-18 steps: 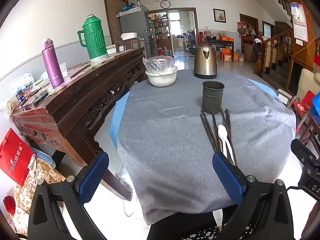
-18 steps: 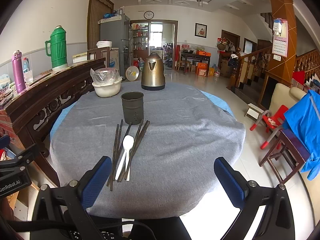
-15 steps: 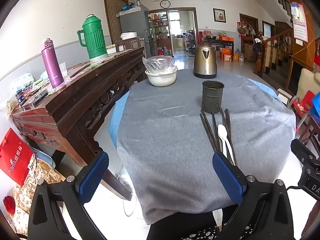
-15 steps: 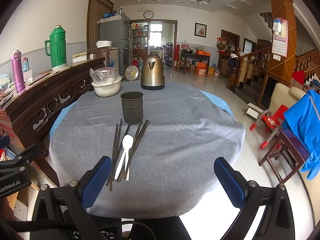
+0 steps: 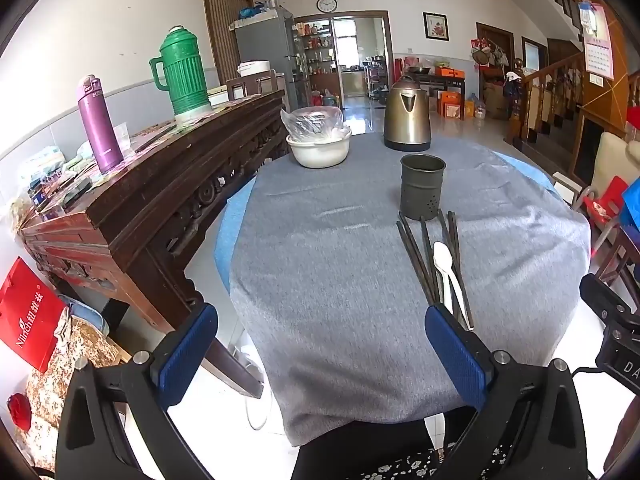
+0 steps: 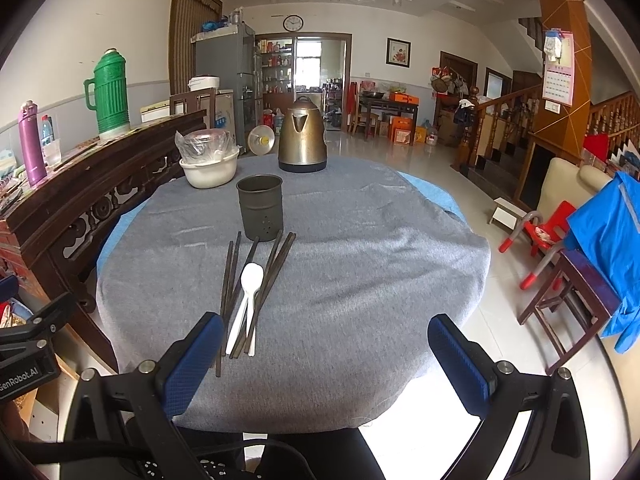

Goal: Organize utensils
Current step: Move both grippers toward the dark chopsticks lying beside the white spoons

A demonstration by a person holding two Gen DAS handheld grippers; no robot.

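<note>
A: What blocks the way across the round table (image 6: 360, 264)?

B: The dark utensil holder (image 6: 260, 207) stands mid-table, with the chopsticks (image 6: 276, 264) and white spoons (image 6: 247, 296) fanned just before it.

A: And beyond?

B: The kettle (image 6: 301, 136) and the covered white bowl (image 6: 209, 168) stand at the far edge. The grey cloth to the right lies bare; the carved sideboard (image 5: 160, 196) crowds the left side.

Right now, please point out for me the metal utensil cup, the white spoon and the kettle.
metal utensil cup (image 6: 260, 209), right wrist view, on its front wall.
white spoon (image 6: 252, 274), right wrist view, on its bowl.
kettle (image 6: 302, 138), right wrist view, on its body below the spout.
</note>
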